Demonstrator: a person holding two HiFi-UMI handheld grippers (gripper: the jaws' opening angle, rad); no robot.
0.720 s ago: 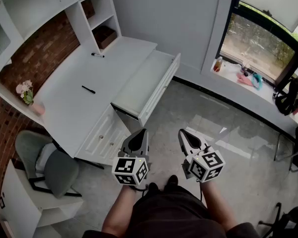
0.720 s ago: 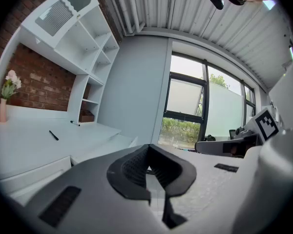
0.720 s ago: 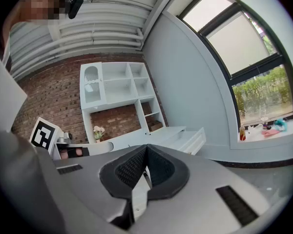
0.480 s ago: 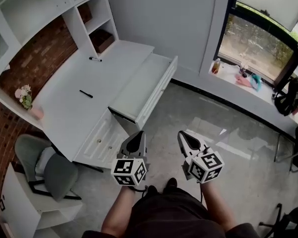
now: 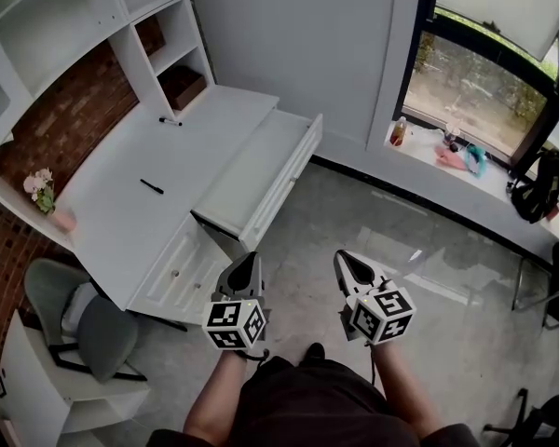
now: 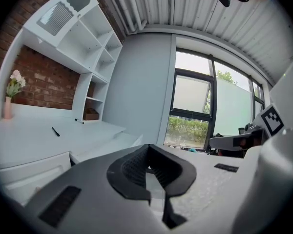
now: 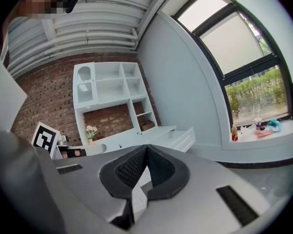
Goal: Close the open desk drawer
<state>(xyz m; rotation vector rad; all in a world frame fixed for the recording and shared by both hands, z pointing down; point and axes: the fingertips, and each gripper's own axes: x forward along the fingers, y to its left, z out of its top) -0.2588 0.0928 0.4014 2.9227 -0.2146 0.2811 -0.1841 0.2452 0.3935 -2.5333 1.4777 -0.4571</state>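
Head view, looking steeply down: a person stands on a grey floor (image 5: pixel 391 250), holding a gripper in each hand low in the picture. The left gripper (image 5: pixel 246 259) and right gripper (image 5: pixel 345 257) sit side by side, both pointing toward 12 o'clock. Each gripper's own view shows its jaws brought together at the tips with nothing between them.

The drawer (image 5: pixel 252 170) is at 11 o'clock from the grippers, pulled far out of the white desk (image 5: pixel 121 203) and looking empty. Its front panel (image 5: pixel 281 194) faces the person, well apart from both grippers.

Two pens (image 5: pixel 152 186) lie on the desk at 10 o'clock; a chair (image 5: pixel 84 315) sits at 8 o'clock.

The step in hand appears to be the approach; no contact yet. The next move likely calls for stepping closer, setting a gripper against the front panel and pushing it squarely toward the desk.

No brand or readable writing shows, only black-and-white square patterns on the cubes (image 5: pixel 235 325).
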